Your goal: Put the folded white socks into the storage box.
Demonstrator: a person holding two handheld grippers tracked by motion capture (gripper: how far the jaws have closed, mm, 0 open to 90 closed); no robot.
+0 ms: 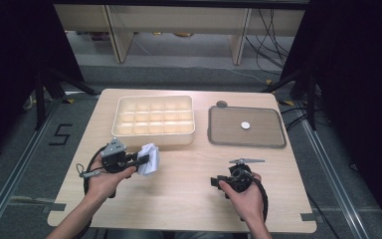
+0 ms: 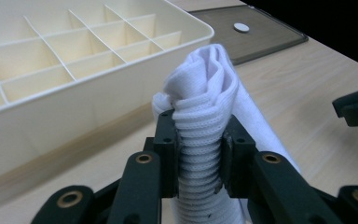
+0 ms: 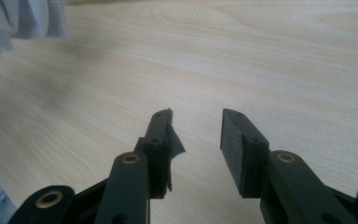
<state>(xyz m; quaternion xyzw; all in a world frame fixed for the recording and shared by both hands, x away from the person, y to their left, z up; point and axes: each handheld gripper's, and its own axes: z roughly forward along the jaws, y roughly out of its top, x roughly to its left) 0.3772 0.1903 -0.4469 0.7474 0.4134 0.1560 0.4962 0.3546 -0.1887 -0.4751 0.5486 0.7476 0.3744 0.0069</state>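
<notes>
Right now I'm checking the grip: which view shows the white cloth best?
The left gripper view: the white cloth sits rolled and pinched between the left gripper pads, close up. The high view shows it small beside the cream divided box. The right gripper view catches just a blurred corner at top left.

The white cloth (image 2: 205, 116) squeezed between the left gripper's (image 2: 199, 154) jaws was soft knit stuff with tiny ribs and little holes, bunched and wrinkly. The jaws themselves looked like matt black plastic, with small shiny brass-coloured rings in their arms. Beyond those jaws, the cream box (image 2: 121, 93) looked like smooth plastic with a soft shine, and its thin dividers looked the same. Farther off, the grey-brown tray (image 2: 270, 39) looked dull and flat. Under the right gripper's (image 3: 196, 140) jaws, the table (image 3: 284, 60) was pale wood with fine grain lines, smooth and not shiny. A torn black pad (image 3: 175, 144) hung on one jaw.
</notes>
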